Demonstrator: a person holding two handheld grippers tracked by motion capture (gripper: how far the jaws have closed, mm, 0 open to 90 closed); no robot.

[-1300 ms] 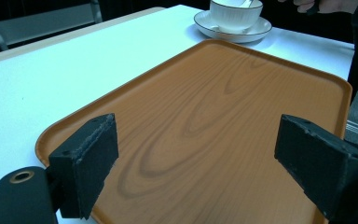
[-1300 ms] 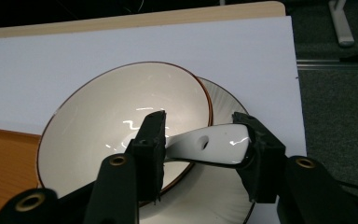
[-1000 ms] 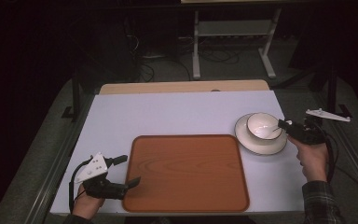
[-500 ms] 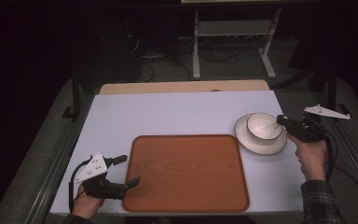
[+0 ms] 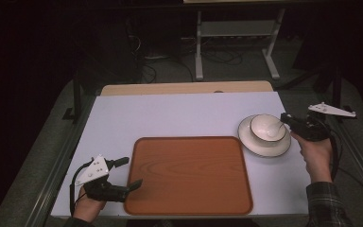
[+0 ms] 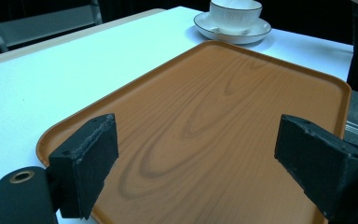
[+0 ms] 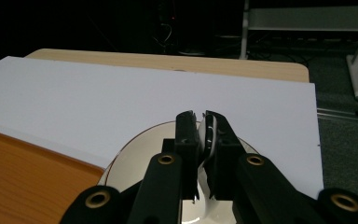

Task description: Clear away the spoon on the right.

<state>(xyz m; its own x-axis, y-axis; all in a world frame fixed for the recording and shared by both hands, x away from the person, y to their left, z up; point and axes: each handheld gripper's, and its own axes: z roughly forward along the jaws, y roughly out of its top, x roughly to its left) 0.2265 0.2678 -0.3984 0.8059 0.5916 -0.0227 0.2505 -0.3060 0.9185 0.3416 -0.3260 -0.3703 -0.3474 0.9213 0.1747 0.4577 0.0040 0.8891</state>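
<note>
Right tongs (image 5: 286, 119): at the right edge of the desk, jaws pinched narrow on the handle of the cup, as the right gripper view shows the white handle clamped between the two black pads.
Cup (image 5: 267, 127): white, upright, sitting on the saucer near the right side of the desk.
Saucer (image 5: 260, 146): white with a thin dark rim line, flat on the white desk surface, just beside the tray's far right corner but not on it.
Left tongs (image 5: 127, 173): jaws spread wide, holding nothing, hovering at the near left edge of the tray.
Tray (image 5: 189, 175): orange-brown wood grain, bare, lying flat in the middle of the desk toward the person's side.
Desk (image 5: 170, 113): white top, with a tan strip showing along its far edge.
</note>
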